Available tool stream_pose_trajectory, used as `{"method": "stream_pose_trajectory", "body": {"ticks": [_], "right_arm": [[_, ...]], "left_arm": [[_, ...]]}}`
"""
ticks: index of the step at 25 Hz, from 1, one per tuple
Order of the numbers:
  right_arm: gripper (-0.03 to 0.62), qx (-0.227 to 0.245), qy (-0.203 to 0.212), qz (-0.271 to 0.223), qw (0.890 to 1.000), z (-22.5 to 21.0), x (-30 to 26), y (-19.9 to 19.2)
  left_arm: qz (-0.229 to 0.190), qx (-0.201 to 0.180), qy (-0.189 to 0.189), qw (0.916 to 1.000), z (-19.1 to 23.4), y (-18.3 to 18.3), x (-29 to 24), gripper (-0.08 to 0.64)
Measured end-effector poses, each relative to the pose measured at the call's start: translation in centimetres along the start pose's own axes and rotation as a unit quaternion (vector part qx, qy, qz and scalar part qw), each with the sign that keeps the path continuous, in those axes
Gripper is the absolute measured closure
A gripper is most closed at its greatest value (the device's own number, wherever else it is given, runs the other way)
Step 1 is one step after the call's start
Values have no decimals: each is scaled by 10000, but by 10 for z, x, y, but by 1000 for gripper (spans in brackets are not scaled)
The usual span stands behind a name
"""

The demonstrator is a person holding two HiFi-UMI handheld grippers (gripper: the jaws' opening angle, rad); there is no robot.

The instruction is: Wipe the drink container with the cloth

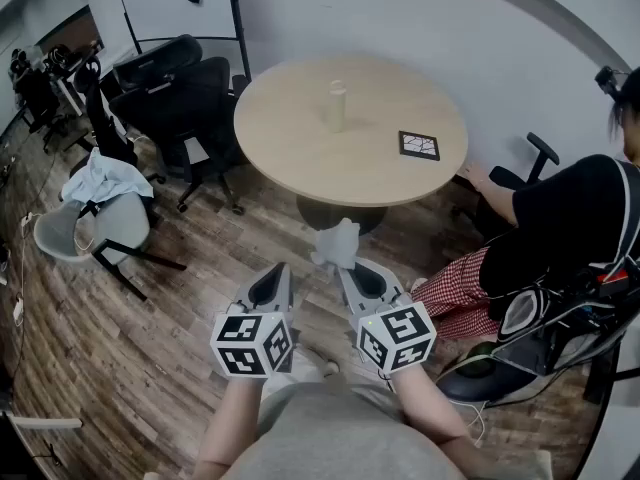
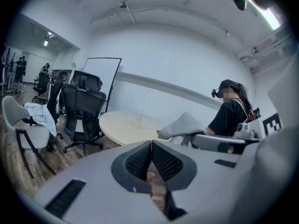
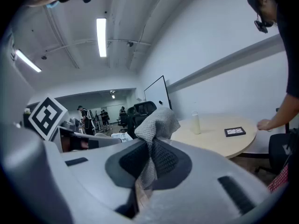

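A pale, translucent drink container (image 1: pixel 337 105) stands upright near the middle of the round beige table (image 1: pixel 290 138); it also shows far off as the drink container (image 2: pixel 138 119) and the drink container (image 3: pixel 195 123). My right gripper (image 1: pixel 347 265) is shut on a grey cloth (image 1: pixel 336 244), which bunches above the jaws as the cloth (image 3: pixel 156 123). My left gripper (image 1: pixel 276 282) hangs beside it, shut with nothing between its pads (image 2: pixel 140 161). Both grippers are held over the wood floor, well short of the table.
A black square tile (image 1: pixel 419 145) lies on the table's right side. A person in black (image 1: pixel 570 228) sits at the right, one hand on the table edge. Black office chairs (image 1: pixel 185 98) stand left of the table; a grey chair with draped cloth (image 1: pixel 98 213) is further left.
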State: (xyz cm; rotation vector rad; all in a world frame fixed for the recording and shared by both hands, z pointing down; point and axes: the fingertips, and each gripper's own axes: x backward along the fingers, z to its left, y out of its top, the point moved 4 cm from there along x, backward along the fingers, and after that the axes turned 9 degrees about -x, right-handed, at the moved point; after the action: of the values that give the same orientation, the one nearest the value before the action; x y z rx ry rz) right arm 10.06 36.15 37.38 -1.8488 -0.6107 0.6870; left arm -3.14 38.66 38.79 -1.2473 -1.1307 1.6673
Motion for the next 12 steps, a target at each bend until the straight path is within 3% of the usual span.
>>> {"method": "stream_pose_trajectory", "body": {"ticks": [12], "right_arm": [[584,-13,106,77,9999,-2,3,-8]], "left_arm": [[126,28,53,9999,-6,-10,2,557]]}}
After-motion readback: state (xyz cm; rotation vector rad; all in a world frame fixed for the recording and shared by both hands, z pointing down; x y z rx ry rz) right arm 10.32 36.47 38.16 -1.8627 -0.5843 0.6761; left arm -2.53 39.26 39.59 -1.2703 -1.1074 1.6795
